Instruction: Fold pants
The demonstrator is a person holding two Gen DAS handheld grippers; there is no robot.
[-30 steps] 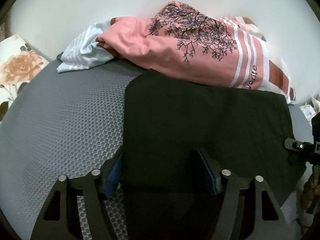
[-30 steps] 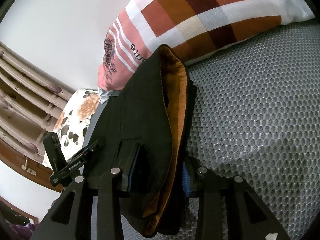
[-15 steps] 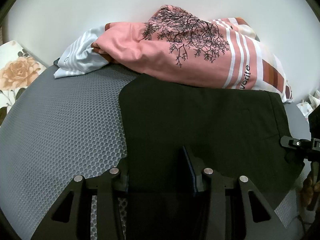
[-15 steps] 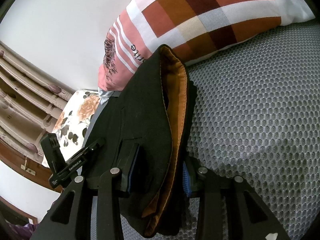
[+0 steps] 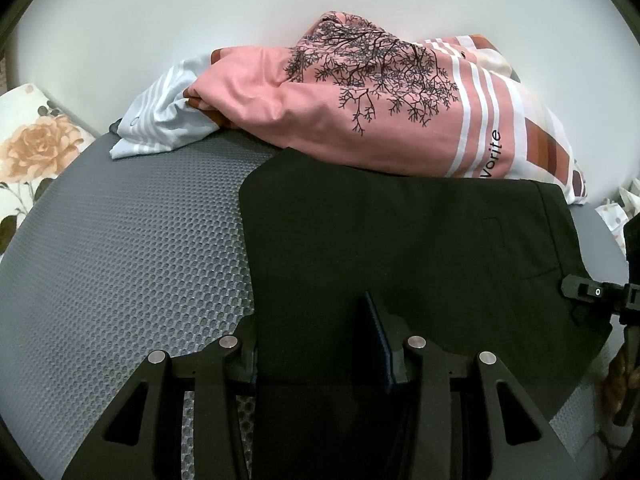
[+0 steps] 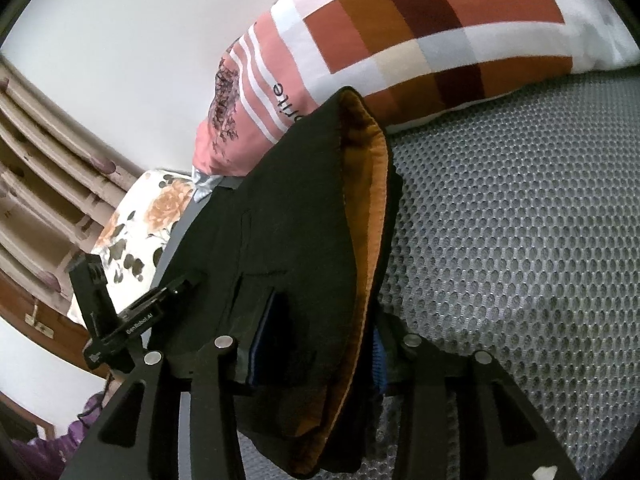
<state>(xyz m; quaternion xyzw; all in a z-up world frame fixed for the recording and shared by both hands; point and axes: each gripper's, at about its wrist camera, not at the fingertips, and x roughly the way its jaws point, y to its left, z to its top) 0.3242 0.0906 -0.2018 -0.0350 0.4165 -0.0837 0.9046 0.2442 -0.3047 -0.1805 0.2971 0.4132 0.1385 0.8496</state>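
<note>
- No container is seen in either view; one floral-print cushion (image 5: 28, 152) is seen at the left edge of the left wrist view.
- A grey honeycomb-mesh mat (image 5: 132, 264) is spread across the left and centre of that frame.
- One pair of black pants (image 5: 400, 248) is laid flat at centre and right, its far edge touching one pink pillow (image 5: 360, 112) printed with a black tree at upper centre.
- The left gripper (image 5: 316, 344) at bottom centre is closed on the pants' near edge; cloth is held between its two fingers.
- In the right wrist view, the right gripper (image 6: 316, 344) at bottom centre is clamped on a bunched fold of the pants, with orange lining shown.
</note>
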